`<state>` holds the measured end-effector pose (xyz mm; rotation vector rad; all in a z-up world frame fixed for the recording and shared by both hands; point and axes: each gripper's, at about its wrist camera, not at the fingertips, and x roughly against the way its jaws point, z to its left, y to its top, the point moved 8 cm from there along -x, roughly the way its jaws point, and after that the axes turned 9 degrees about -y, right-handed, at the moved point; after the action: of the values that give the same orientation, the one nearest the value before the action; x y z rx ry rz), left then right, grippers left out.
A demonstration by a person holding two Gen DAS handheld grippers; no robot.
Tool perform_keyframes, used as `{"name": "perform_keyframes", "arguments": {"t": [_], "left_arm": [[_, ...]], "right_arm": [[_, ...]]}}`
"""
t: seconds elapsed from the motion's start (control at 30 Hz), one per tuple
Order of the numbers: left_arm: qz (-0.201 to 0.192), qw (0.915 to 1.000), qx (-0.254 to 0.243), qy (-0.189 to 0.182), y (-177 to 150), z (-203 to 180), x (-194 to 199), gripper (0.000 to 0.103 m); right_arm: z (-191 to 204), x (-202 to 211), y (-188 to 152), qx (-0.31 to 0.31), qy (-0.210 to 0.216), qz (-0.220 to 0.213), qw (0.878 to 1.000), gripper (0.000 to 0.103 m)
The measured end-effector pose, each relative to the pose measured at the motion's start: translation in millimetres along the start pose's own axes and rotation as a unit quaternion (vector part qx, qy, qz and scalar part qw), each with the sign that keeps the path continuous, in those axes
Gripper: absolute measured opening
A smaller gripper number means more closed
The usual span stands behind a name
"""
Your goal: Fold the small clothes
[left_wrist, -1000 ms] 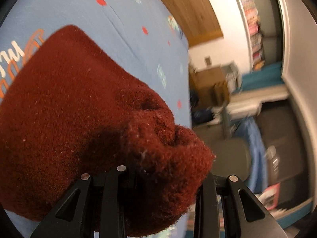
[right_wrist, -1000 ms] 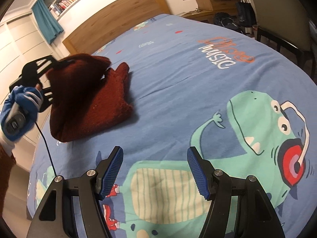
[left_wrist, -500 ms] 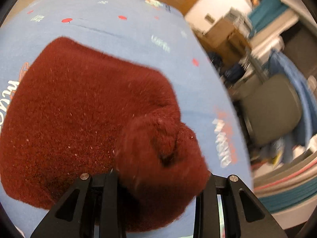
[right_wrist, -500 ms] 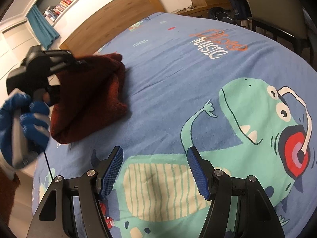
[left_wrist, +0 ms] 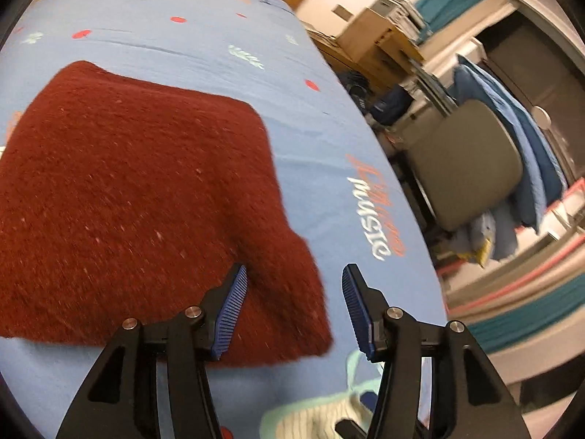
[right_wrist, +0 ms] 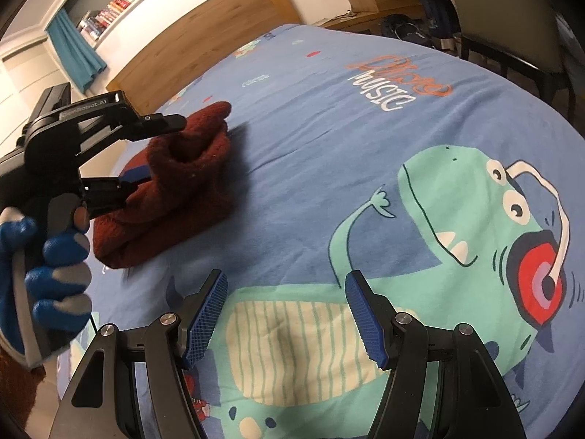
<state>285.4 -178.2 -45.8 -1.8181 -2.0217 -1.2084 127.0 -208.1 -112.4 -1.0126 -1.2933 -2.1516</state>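
Dark red knit garment [left_wrist: 139,190] lies folded on the bed [left_wrist: 226,47], long axis running away from my left gripper [left_wrist: 294,311] toward the headboard [right_wrist: 204,47]. Left fingers spread wide, gripping nothing; garment's near corner sits between them. Right gripper [right_wrist: 287,316] wide apart, empty, over the dinosaur print [right_wrist: 457,241], garment well apart to its left.
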Motion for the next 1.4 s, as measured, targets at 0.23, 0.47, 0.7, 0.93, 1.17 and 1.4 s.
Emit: {"name": "perform_keyframes", "arguments": {"t": [0.23,0.47,0.7,0.93,1.17,1.4], "left_arm": [[-0.013,0.9987,-0.049,-0.002,15.1,3.1,50.8,0.047],[-0.04,0.99,-0.107,0.084,29.5,54.5,106.4,0.047],[-0.034,0.9873,-0.121,0.097,21.8,85.5,104.4,0.047],[0.015,0.9867,-0.139,0.082,-18.9,96.6,72.4,0.047],[0.029,0.9844,-0.159,0.069,-56.8,81.6,54.5,0.047],[0.023,0.9812,-0.168,0.093,-46.1,78.4,56.0,0.047]], "right_arm": [[22.2,6.5,23.1,0.028,0.003,-0.019,0.999,0.069],[99.4,15.1,68.2,0.095,0.053,-0.055,0.993,0.069],[183.9,-9.8,113.0,0.151,0.102,-0.073,0.981,0.069],[176.1,-95.4,108.5,0.167,0.052,-0.006,0.985,0.069],[147.0,-111.5,96.2,0.166,0.045,0.007,0.985,0.069],[144.3,-106.5,86.0,0.179,0.025,0.023,0.983,0.069]]}}
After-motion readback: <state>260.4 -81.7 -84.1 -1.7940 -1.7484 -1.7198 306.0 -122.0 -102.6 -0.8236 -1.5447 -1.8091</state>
